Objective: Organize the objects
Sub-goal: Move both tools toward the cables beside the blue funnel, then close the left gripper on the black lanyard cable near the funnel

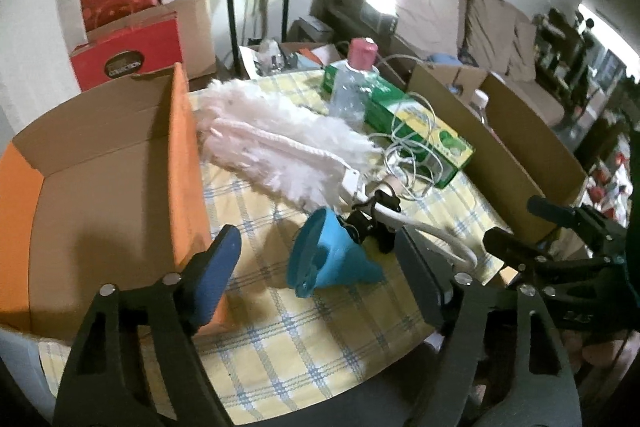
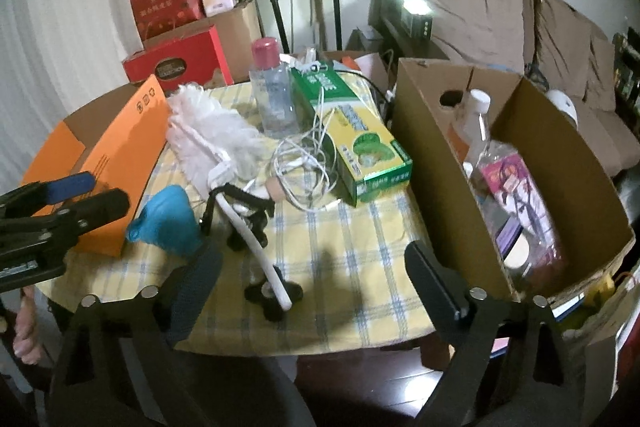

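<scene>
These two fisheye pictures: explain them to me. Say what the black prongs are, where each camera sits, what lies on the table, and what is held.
A person holds a two-finger tool in each hand, with a camera on each looking along its prongs. One picture is from the left gripper, the other from the right gripper. Both have open jaws and hold nothing. On the checked tablecloth lie a white duster, a blue funnel, a clear bottle, a green box and a tangled white cable. An orange box stands left, a filled brown box right.
</scene>
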`<action>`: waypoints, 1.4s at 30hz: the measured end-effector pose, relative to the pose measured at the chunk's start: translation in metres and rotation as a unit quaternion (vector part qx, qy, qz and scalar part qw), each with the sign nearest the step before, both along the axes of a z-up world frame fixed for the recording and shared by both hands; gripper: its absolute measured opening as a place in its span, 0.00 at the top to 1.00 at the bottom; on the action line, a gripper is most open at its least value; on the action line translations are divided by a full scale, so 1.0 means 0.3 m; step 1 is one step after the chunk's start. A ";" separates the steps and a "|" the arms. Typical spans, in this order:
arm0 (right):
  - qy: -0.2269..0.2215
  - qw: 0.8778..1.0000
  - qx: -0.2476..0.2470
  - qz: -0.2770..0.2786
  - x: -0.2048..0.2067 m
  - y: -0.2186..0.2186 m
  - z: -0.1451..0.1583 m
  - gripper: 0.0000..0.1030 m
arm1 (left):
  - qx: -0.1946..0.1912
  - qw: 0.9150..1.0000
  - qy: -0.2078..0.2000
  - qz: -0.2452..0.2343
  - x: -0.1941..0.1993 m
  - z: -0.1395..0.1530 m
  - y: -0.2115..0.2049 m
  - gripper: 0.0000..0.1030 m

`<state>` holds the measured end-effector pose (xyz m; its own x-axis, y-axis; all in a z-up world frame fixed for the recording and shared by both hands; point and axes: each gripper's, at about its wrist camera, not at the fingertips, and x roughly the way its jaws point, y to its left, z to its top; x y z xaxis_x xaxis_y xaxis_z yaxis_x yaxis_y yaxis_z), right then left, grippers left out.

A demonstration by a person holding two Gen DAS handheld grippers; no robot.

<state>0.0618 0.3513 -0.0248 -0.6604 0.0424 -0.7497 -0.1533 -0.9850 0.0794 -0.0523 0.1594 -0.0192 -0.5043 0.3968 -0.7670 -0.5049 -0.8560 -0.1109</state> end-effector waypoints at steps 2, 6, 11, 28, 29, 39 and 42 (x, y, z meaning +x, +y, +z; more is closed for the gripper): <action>-0.001 1.000 -0.002 -0.002 0.007 0.008 -0.004 0.10 | -0.013 1.000 0.002 -0.008 0.001 -0.014 0.020 0.32; -0.001 1.000 -0.008 -0.008 0.031 0.028 -0.007 0.10 | -0.025 0.999 0.004 -0.027 0.011 -0.035 0.044 0.33; -0.004 1.000 -0.012 -0.016 0.046 0.055 -0.013 0.10 | -0.059 0.998 0.018 -0.029 0.008 -0.069 0.083 0.37; -0.010 1.000 -0.019 -0.019 0.077 0.069 -0.035 0.15 | -0.084 0.996 0.017 -0.035 -0.036 -0.110 0.142 0.55; -0.011 1.000 -0.020 -0.017 0.080 0.066 -0.039 0.16 | -0.081 0.996 0.012 -0.034 -0.041 -0.118 0.138 0.58; -0.028 0.997 -0.062 0.026 0.079 0.012 -0.093 0.23 | -0.033 0.999 -0.027 -0.015 -0.048 -0.141 0.077 0.71; -0.021 0.995 -0.081 0.055 0.078 -0.015 -0.090 0.28 | -0.022 0.999 -0.024 -0.018 -0.029 -0.123 0.070 0.69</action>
